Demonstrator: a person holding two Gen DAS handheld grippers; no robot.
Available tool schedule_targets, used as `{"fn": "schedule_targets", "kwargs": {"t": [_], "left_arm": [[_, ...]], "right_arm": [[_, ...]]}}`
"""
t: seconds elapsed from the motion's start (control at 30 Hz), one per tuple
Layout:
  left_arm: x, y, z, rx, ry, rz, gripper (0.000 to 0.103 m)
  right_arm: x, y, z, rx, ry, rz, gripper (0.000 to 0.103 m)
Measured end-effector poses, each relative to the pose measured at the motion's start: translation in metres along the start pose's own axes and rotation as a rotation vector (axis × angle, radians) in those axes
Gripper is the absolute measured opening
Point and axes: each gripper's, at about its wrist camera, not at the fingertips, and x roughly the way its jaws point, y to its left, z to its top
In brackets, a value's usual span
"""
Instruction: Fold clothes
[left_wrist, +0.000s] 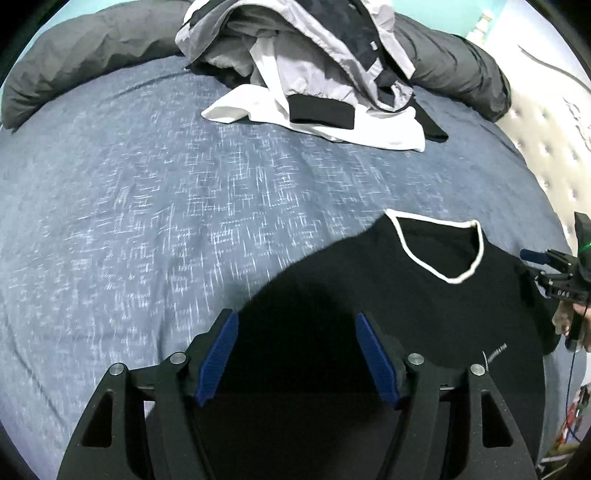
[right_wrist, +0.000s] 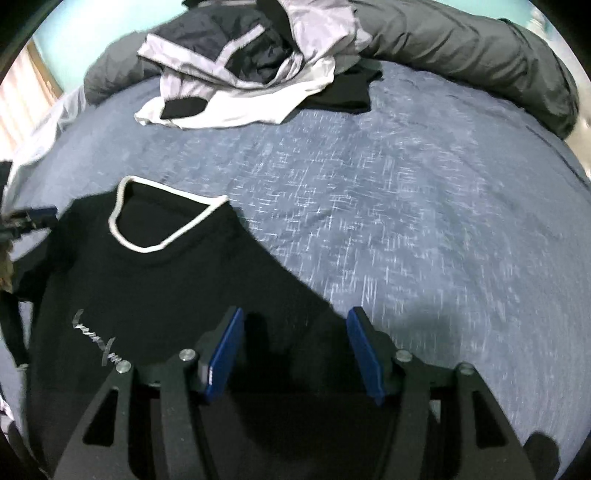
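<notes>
A black t-shirt (left_wrist: 388, 302) with a white-trimmed collar (left_wrist: 443, 243) lies flat on the blue bedspread (left_wrist: 147, 203), chest logo up. My left gripper (left_wrist: 297, 354) is open, its blue pads hovering over the shirt's left side. My right gripper (right_wrist: 295, 350) is open over the shirt's (right_wrist: 166, 288) right shoulder edge, collar (right_wrist: 162, 214) ahead of it on the left. The right gripper also shows at the right edge of the left wrist view (left_wrist: 546, 266). The left gripper shows at the left edge of the right wrist view (right_wrist: 33, 218).
A heap of grey, white and black clothes (left_wrist: 310, 74) lies at the far side of the bed, also in the right wrist view (right_wrist: 251, 70). A dark grey duvet roll (left_wrist: 92, 62) runs behind it. A white quilted mattress edge (left_wrist: 546, 147) is at right.
</notes>
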Motion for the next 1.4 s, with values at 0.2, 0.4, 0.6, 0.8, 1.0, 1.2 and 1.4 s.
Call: {"fn": "schedule_targets", "kwargs": {"t": [0.2,0.4,0.6,0.8,1.0,1.2,1.4], "left_arm": [[0.026,0.004,0.01,0.02,0.027,-0.008,0.07],[0.034,-0.005,0.008,0.064,0.025,-0.02,0.018],[0.008,-0.017,0.01,0.1,-0.039,0.004,0.009],[-0.018,-0.017,0.026,0.099,-0.1,0.04,0.008],[-0.007,-0.011,0.036,0.082,-0.084,0.058,0.008],[0.034,-0.007,0.028,0.087,-0.039,0.1,0.009],[0.045,-0.006,0.021,0.092,-0.035,0.131,0.019]], "right_arm": [[0.03,0.01,0.013,-0.074,0.037,0.008,0.052],[0.04,0.018,0.017,-0.109,0.045,0.008,0.014],[0.023,0.03,0.018,-0.164,-0.042,-0.077,0.004],[-0.004,0.035,0.032,-0.209,-0.148,-0.171,0.002],[-0.011,0.029,0.054,-0.207,-0.173,-0.221,0.002],[0.029,0.029,0.055,-0.191,-0.122,-0.243,0.002],[0.062,0.017,0.043,-0.116,-0.068,-0.195,0.005]]}}
